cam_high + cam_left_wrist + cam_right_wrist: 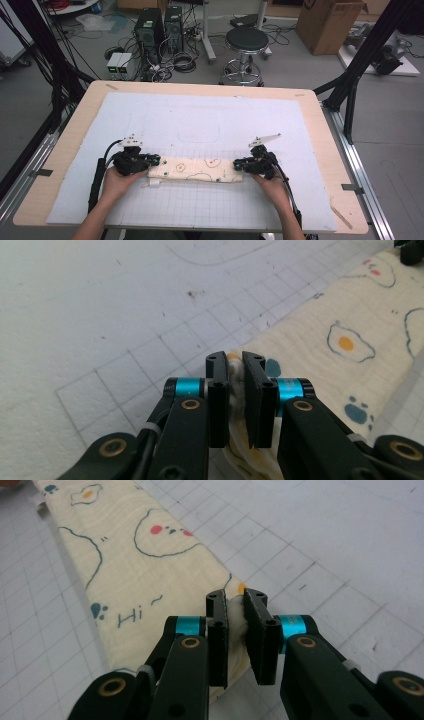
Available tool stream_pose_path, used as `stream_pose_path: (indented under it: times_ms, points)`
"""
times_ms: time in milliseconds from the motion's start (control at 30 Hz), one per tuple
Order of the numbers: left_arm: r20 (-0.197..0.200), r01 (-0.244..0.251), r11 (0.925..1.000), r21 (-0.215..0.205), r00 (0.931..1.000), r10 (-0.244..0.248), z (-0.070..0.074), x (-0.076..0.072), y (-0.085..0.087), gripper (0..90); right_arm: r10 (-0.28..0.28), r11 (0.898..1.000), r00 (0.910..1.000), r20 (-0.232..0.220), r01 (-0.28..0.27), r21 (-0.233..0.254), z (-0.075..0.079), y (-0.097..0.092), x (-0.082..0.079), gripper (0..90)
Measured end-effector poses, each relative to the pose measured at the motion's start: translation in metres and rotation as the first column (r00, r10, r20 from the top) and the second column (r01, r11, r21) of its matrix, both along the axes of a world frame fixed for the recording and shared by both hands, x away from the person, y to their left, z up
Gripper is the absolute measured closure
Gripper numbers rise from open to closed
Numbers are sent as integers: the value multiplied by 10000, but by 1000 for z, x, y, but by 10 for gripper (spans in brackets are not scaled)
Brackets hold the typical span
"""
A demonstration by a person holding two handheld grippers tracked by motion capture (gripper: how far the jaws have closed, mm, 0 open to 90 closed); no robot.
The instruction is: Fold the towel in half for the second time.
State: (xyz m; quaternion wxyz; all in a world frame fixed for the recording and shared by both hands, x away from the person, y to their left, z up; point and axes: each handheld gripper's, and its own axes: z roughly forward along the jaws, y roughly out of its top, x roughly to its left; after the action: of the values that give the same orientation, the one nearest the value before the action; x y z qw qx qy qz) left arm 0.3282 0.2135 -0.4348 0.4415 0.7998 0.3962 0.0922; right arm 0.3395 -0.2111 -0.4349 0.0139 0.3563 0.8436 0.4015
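A folded cream cloth point(197, 170) printed with fried eggs and cartoon faces lies as a long strip across the gridded white mat point(200, 125). My left gripper point(156, 161) is at the strip's left end, jaws shut on a bunched fold of the cloth point(350, 340), which shows squeezed between the pads point(218, 390). My right gripper point(238, 163) is at the right end, shut on the cloth point(145, 565) corner, fabric pinched between its pads point(218, 630). A hand holds each gripper from the near side.
The mat covers a wooden table point(70, 145). A small white tag point(152, 184) sticks out below the cloth's left end. Beyond the table stand a black stool point(246, 42), computer towers point(150, 30) and a cardboard box point(330, 22).
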Motion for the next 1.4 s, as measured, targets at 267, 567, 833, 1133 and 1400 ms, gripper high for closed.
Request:
stream_pose_path:
  times_ms: [267, 567, 833, 1133, 1400]
  points:
    - [310, -367, 9993, 87, 9989, 364, 10, 13, -4, 822, -293, 9994, 9992, 287, 298, -181, 19, 4, 9, 817]
    - [439, -1001, 9950, 56, 9940, 997, 14, 42, -9, 822, -1202, 9925, 9917, 448, 1210, -160, 25, 2, 37, 817]
    - [417, -1521, 9883, -94, 9874, 1524, 13, 64, -9, 822, -1707, 9849, 9843, 439, 1718, -220, 21, 4, 59, 815]
    - [291, -1570, 9876, -99, 9871, 1572, 7, 76, -17, 820, -2332, 9710, 9712, 493, 2354, -423, 20, 3, 76, 816]
    - [9, -1688, 9856, -134, 9856, 1688, -1, 82, -20, 818, -2671, 9615, 9631, 334, 2687, -574, 11, -1, 82, 812]
